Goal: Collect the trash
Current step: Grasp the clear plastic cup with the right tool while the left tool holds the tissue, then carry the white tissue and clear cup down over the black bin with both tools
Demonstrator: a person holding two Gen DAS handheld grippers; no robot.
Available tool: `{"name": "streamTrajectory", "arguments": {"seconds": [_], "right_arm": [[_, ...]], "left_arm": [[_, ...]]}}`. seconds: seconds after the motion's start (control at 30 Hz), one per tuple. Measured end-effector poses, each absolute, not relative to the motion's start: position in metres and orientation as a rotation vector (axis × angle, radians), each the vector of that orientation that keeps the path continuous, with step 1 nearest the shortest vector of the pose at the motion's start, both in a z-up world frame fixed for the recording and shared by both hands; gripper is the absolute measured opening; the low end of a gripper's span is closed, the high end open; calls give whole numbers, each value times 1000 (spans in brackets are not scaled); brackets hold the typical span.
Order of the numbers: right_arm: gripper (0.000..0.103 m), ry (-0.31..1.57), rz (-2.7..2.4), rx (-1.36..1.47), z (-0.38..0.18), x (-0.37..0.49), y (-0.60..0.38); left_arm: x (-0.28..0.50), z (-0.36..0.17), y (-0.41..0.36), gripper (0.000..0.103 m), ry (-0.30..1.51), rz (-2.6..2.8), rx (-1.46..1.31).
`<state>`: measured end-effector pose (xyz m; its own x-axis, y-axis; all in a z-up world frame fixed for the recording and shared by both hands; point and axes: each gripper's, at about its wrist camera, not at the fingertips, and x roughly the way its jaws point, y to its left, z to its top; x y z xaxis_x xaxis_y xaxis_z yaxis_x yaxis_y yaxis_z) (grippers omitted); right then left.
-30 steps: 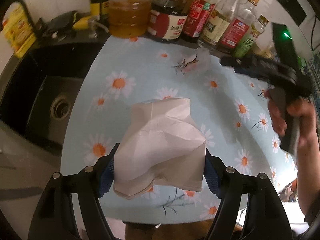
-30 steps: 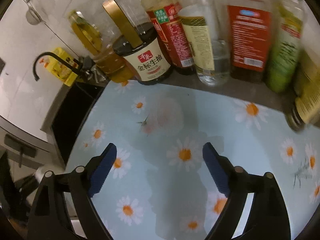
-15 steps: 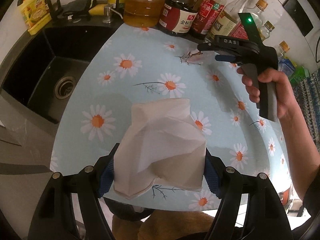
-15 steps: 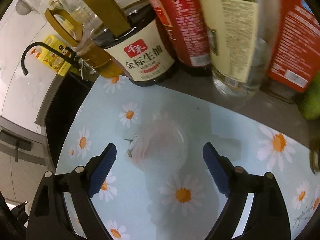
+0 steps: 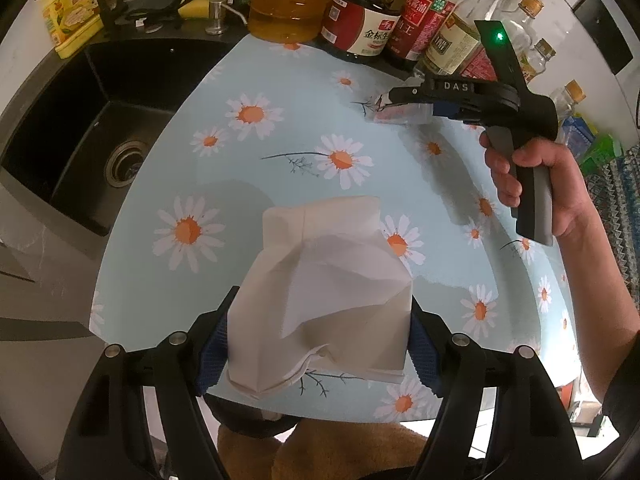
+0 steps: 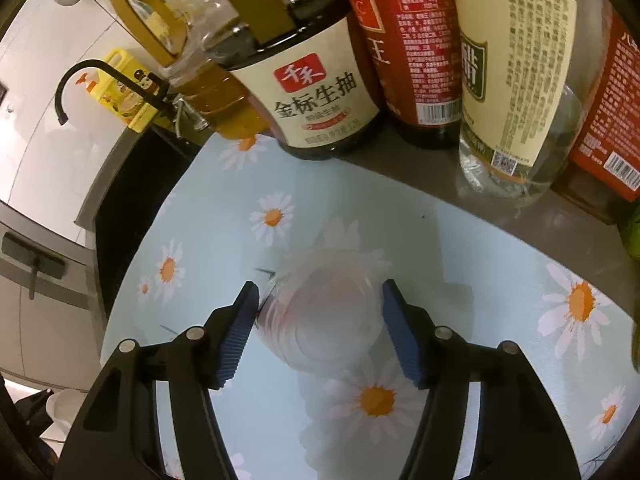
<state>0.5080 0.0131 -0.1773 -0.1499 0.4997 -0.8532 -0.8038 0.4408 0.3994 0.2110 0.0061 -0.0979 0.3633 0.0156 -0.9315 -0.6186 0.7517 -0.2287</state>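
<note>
My left gripper (image 5: 318, 344) is shut on a crumpled white paper bag (image 5: 320, 296) and holds it above the near edge of the daisy-print table (image 5: 224, 152). My right gripper (image 6: 320, 324) has its blue pads on both sides of a clear plastic cup (image 6: 324, 320) lying on the table near the bottles; the jaws have closed in around it, touching or nearly touching. In the left wrist view the right gripper (image 5: 404, 106) sits at the far right with the cup (image 5: 400, 112) in its jaws.
A row of sauce and oil bottles (image 5: 360, 20) stands along the back edge, close behind the cup (image 6: 320, 80). A black sink (image 5: 80, 128) lies to the left with a yellow carton (image 5: 68, 24) beside the tap.
The right gripper moved forward to the clear cup and its jaws narrowed around it. The left gripper kept hold of the paper bag and drew back slightly.
</note>
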Motion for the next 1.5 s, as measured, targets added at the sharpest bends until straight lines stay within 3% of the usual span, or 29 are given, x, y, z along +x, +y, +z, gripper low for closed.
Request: {"name": "streamTrajectory", "arguments": {"seconds": [0.43, 1.5], "right_arm": [[63, 1226, 1155, -262, -140, 459, -25], [63, 1195, 860, -106, -98, 233, -128]], "left_arm": [[202, -86, 13, 73, 1104, 368, -566], [111, -102, 30, 73, 1092, -26, -422]]}}
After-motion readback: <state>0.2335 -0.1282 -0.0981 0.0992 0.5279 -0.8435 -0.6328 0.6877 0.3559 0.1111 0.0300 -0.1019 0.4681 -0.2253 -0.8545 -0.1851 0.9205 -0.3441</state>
